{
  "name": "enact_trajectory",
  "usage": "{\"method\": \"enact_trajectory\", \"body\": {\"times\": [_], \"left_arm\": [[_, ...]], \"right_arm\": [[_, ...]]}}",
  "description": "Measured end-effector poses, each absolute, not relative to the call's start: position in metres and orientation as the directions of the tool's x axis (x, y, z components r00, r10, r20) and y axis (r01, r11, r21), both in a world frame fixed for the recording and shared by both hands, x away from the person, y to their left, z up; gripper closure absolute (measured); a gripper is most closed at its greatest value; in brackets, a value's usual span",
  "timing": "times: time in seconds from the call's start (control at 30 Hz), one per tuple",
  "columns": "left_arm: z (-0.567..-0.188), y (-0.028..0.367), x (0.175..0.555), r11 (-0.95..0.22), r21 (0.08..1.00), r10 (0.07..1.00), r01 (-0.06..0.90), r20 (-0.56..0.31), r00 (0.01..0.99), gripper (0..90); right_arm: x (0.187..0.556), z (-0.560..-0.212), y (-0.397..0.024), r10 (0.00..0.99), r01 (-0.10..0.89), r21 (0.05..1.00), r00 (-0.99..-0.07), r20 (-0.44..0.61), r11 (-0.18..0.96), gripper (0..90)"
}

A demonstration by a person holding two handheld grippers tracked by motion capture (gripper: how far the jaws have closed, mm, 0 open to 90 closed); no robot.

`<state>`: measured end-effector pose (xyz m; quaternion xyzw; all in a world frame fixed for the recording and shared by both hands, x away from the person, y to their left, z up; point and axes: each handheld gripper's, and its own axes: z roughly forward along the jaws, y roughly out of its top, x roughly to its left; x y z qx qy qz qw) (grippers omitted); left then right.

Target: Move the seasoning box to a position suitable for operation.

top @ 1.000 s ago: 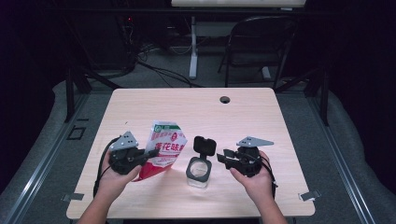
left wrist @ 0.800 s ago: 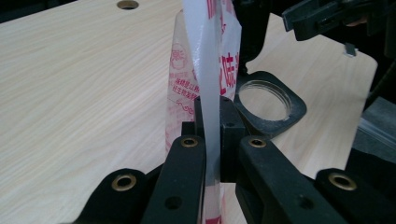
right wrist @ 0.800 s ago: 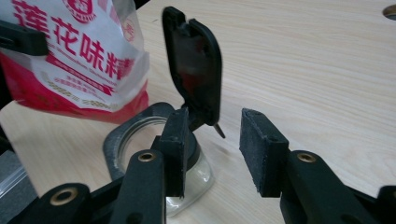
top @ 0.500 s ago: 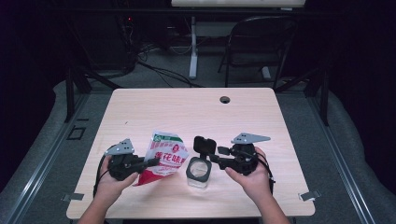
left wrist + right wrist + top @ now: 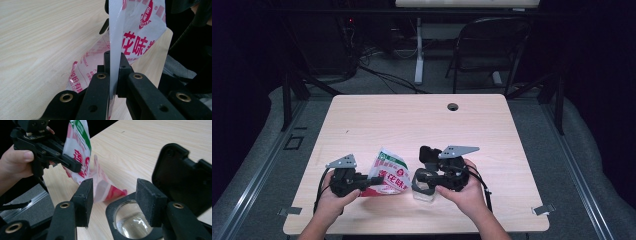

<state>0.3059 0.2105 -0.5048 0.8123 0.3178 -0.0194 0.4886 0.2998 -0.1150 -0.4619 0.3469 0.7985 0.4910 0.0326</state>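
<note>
A white snack bag (image 5: 388,175) with red and green print hangs from my left gripper (image 5: 364,181), low over the table's front left. The left gripper view has both pads of my left gripper (image 5: 113,65) pressed on the bag's (image 5: 140,30) sealed edge. A small clear jar (image 5: 424,189) stands right of the bag, its black lid (image 5: 429,153) flipped up and back. My right gripper (image 5: 421,176) hovers at the jar. Its jaws have just been opening. In the right gripper view my right gripper (image 5: 117,200) gapes above the jar's mouth (image 5: 130,222), touching nothing.
The light wooden table (image 5: 412,125) has a cable hole (image 5: 453,106) near its far edge. A folding chair (image 5: 492,45) and dark stands sit on the floor beyond. Both hands work close to the table's front edge.
The left gripper has sunk, bringing the bag lower and flatter toward the table. The right gripper has moved left up to the jar and its jaws have spread wider.
</note>
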Motion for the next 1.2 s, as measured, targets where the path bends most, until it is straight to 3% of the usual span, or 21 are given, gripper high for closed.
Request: {"method": "enact_trajectory", "body": {"times": [0.73,1.03,1.2], "left_arm": [[-0.520,0.213,0.304,-0.320,0.753,0.504,0.575,-0.379,0.776,89.9],[-0.526,0.213,0.303,-0.325,0.742,0.510,0.586,-0.385,0.769,89.8],[-0.527,0.211,0.303,-0.332,0.738,0.511,0.587,-0.383,0.770,89.8]], "right_arm": [[0.298,-0.461,-0.091,0.539,0.513,0.811,-0.784,0.309,0.281,53.5],[0.301,-0.465,-0.089,0.564,0.524,0.805,-0.768,0.304,0.279,58.5],[0.297,-0.464,-0.085,0.508,0.534,0.800,-0.786,0.351,0.273,58.0]]}}
